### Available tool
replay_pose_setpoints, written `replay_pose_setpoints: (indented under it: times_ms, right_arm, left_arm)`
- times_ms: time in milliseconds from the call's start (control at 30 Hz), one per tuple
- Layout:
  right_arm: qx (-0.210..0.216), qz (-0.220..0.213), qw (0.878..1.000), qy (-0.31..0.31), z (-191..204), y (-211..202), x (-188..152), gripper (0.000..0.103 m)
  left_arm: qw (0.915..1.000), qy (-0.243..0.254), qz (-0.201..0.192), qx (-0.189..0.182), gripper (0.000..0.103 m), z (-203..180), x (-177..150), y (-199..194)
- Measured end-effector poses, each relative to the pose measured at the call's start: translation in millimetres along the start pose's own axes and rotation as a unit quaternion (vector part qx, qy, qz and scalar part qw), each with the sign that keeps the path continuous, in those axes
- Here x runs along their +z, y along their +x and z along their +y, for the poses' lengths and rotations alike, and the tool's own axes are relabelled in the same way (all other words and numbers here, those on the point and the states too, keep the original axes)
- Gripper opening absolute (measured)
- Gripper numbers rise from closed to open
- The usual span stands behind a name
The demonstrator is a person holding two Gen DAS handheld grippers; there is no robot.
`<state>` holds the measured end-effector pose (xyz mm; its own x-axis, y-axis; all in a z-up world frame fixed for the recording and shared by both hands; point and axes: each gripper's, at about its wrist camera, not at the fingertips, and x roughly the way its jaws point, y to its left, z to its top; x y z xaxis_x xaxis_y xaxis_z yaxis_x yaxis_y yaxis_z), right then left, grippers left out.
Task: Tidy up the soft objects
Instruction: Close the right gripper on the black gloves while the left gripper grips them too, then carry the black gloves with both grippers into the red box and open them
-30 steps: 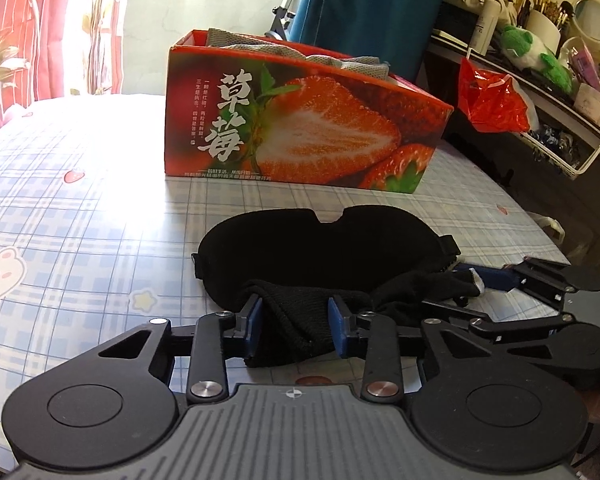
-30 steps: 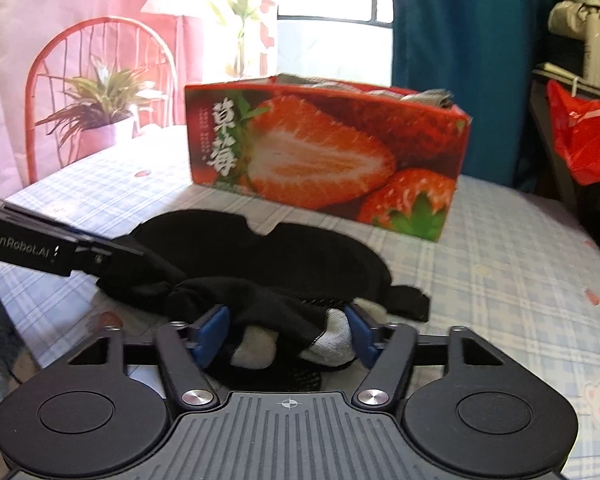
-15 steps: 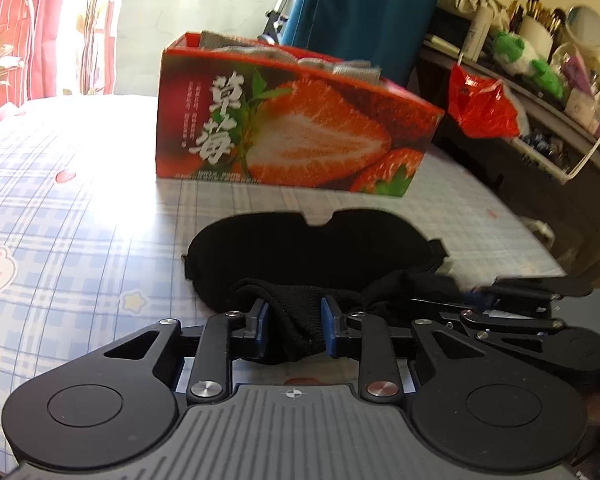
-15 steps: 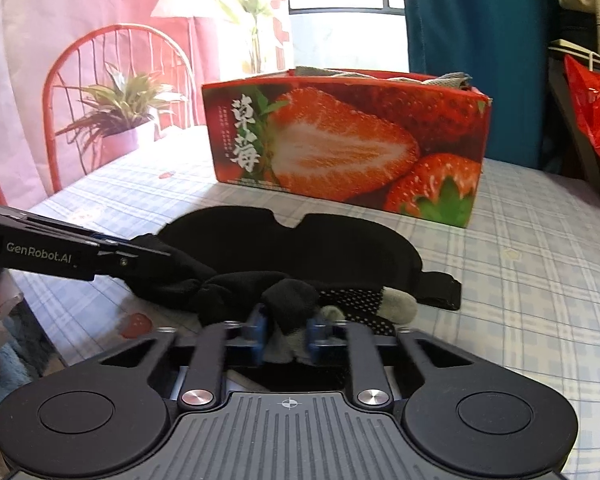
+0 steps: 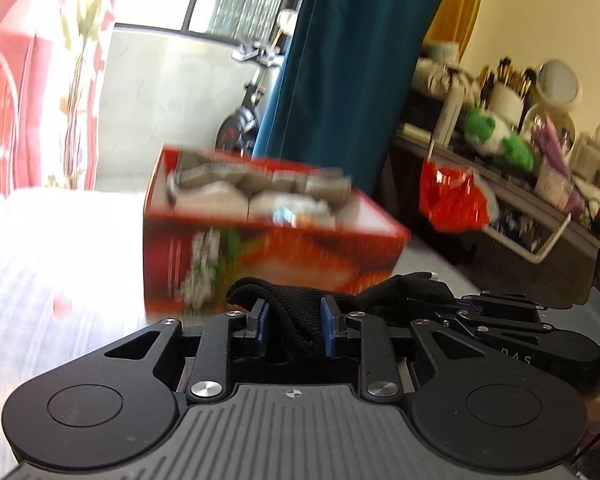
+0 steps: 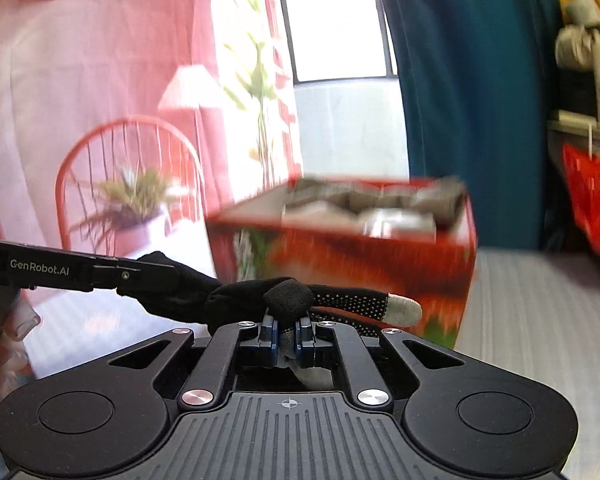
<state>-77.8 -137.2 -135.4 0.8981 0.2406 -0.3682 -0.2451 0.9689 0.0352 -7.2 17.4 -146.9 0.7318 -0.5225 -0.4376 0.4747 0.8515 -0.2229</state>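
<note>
A black knit glove (image 5: 296, 312) hangs stretched between my two grippers, lifted off the table. My left gripper (image 5: 294, 330) is shut on its bunched cuff end. My right gripper (image 6: 286, 338) is shut tight on a finger of the glove (image 6: 240, 300), and a dotted finger with a grey tip (image 6: 404, 310) sticks out to the right. In the right wrist view, the left gripper (image 6: 156, 278) comes in from the left. The right gripper (image 5: 444, 304) shows at the right of the left wrist view. Ahead stands the red strawberry box (image 5: 260, 248), open-topped with folded grey cloths inside.
The checked tablecloth (image 6: 540, 300) spreads around the box (image 6: 340, 248). A red wire chair (image 6: 100, 152) and a potted plant (image 6: 136, 196) stand at the left. A teal curtain (image 5: 340, 80), a cluttered shelf (image 5: 520, 152) and a red bag (image 5: 452, 200) are at the right.
Both grippers closed on the glove and rose with it off the table. The black sleep mask dropped out of view, and the box's inside now shows.
</note>
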Motion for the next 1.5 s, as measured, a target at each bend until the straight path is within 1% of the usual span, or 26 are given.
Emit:
replay_pose_setpoints:
  times_ms: [133,300,400,533,633,767,933,1033,1133,1233,1333,1400,1433,1500]
  right_arm:
    - [-0.001,-0.031,1.0,-0.005,-12,10,40,0.007]
    - [-0.01,-0.048,0.998,-0.024,-24,33,84,0.007]
    - [-0.016,-0.05,0.998,-0.028,-33,50,105,0.008]
    - [-0.019,-0.037,0.999,-0.014,-47,79,123,0.008]
    - [-0.022,-0.018,1.0,0.002,-57,102,129,0.008]
    - [-0.03,0.01,0.999,0.015,-66,135,127,0.008]
    - [-0.045,0.037,0.998,0.017,-76,173,131,0.008]
    - [-0.058,0.068,0.996,0.016,-82,196,127,0.008]
    - [-0.07,0.114,0.991,0.017,-87,218,119,0.008]
    - [-0.065,0.166,0.983,0.042,-95,236,114,0.009]
    - [-0.066,0.19,0.978,0.058,-102,247,115,0.011]
    - [-0.064,0.207,0.973,0.078,-107,253,116,0.011]
    - [-0.064,0.214,0.971,0.087,-110,256,115,0.011]
    - [-0.064,0.227,0.967,0.098,-112,261,115,0.011]
  left_arm:
    - [0.9997,0.001,-0.026,-0.003,0.027,2,37,7]
    - [0.9988,0.016,-0.046,0.007,0.027,0,84,27]
    - [0.9989,0.002,-0.047,0.007,0.027,8,106,45]
    - [0.9993,0.001,-0.034,0.014,0.028,18,126,72]
    - [0.9998,-0.01,-0.011,0.016,0.028,30,130,94]
    - [0.9992,-0.031,0.017,0.019,0.028,47,132,126]
    - [0.9982,-0.042,0.034,0.026,0.028,62,133,156]
    - [0.9966,-0.054,0.056,0.028,0.028,70,130,174]
    - [0.9937,-0.06,0.087,0.036,0.028,77,126,192]
    - [0.9907,-0.045,0.12,0.045,0.028,80,126,206]
    - [0.9875,-0.052,0.141,0.048,0.029,84,131,214]
    - [0.9854,-0.049,0.152,0.06,0.035,84,133,218]
    - [0.9844,-0.048,0.156,0.066,0.036,83,132,220]
    - [0.9843,-0.042,0.158,0.065,0.041,81,131,221]
